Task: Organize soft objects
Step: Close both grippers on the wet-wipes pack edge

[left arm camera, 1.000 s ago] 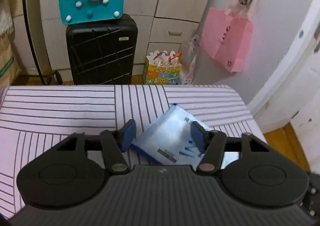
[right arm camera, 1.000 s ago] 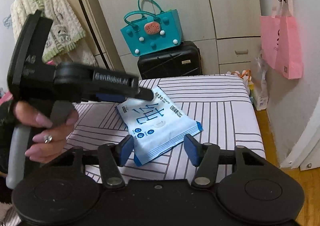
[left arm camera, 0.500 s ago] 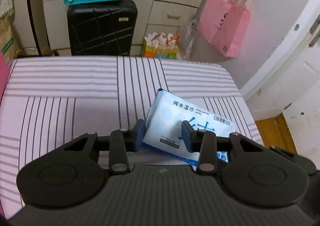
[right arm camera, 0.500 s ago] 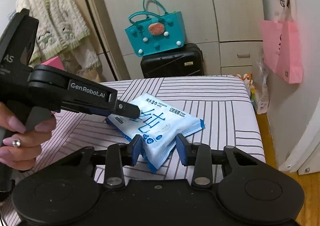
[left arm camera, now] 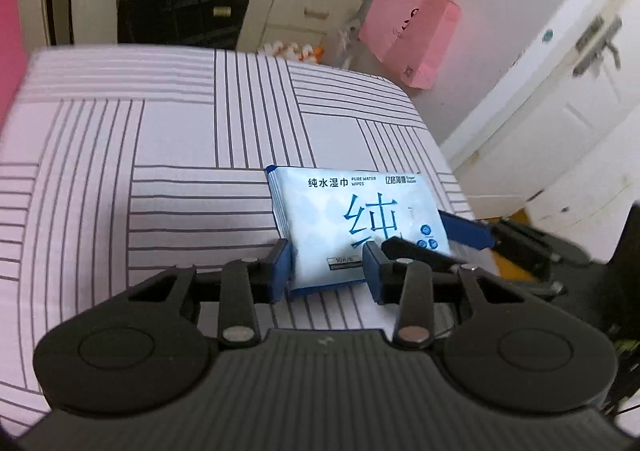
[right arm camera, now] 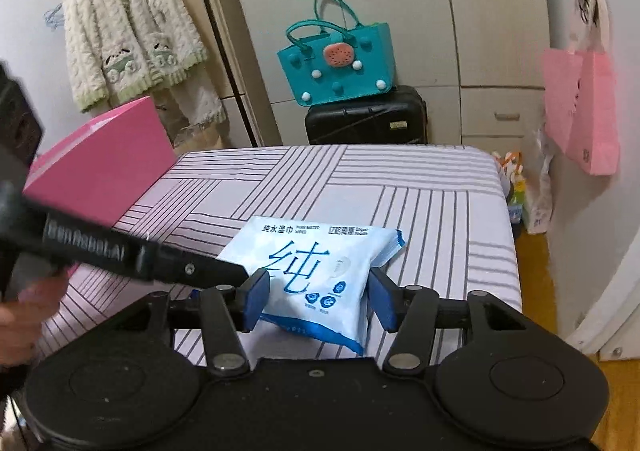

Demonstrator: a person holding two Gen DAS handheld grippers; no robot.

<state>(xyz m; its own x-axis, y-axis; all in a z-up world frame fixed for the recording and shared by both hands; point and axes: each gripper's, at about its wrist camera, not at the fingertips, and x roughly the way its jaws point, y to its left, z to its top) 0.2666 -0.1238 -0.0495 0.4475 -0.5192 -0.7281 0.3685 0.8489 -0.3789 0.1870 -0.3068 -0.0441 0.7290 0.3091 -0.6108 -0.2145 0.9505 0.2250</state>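
Right wrist: pale-blue wipes pack (right arm camera: 320, 271), flat.

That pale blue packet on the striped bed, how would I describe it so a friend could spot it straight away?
Start at the bed with the pink, dark-striped sheet. Near its front edge on the door side lies a flat, soft pack of wet wipes, between two black handheld tools. It is the only light blue thing on the sheet, with one large dark-blue Chinese character printed on top.
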